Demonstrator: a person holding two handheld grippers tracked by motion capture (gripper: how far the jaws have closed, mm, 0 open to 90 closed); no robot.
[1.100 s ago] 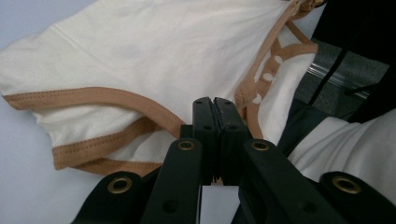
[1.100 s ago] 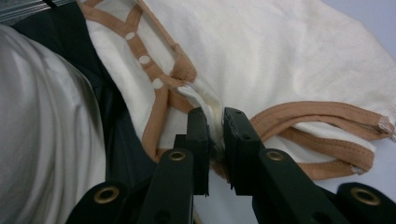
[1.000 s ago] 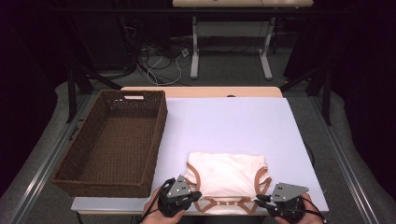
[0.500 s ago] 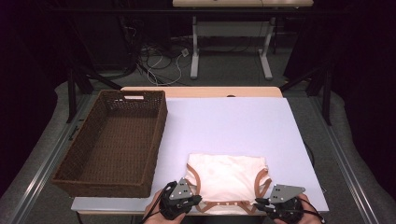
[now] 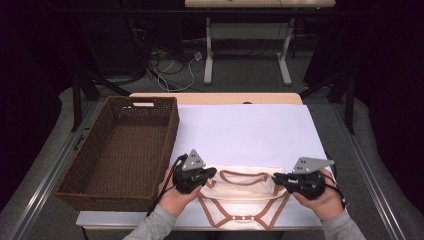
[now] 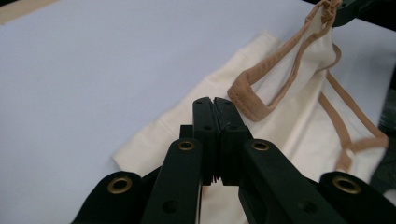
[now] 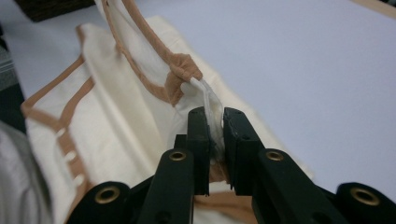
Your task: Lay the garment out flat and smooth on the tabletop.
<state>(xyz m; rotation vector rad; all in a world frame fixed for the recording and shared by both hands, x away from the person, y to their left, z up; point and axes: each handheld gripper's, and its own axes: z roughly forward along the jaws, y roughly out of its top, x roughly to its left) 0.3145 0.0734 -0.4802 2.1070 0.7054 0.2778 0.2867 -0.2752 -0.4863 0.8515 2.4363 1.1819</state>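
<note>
Gripping bodysuit (image 5: 245,192) (both tools clamped)

From up high on the person's side we look forward and down over the whole bench (image 5: 250,130). Each claw camera rides close, peering along its own jaws. All three views share the cream bodysuit (image 5: 245,192) (image 6: 299,107) (image 7: 126,121).

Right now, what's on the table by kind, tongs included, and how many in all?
Cream garments with tan trim: 1, the baby bodysuit
Brown wicker baskets: 1, the basket
Tongs: 2, the left tongs and the right tongs, both clamped on the bodysuit
Total: 4
</note>
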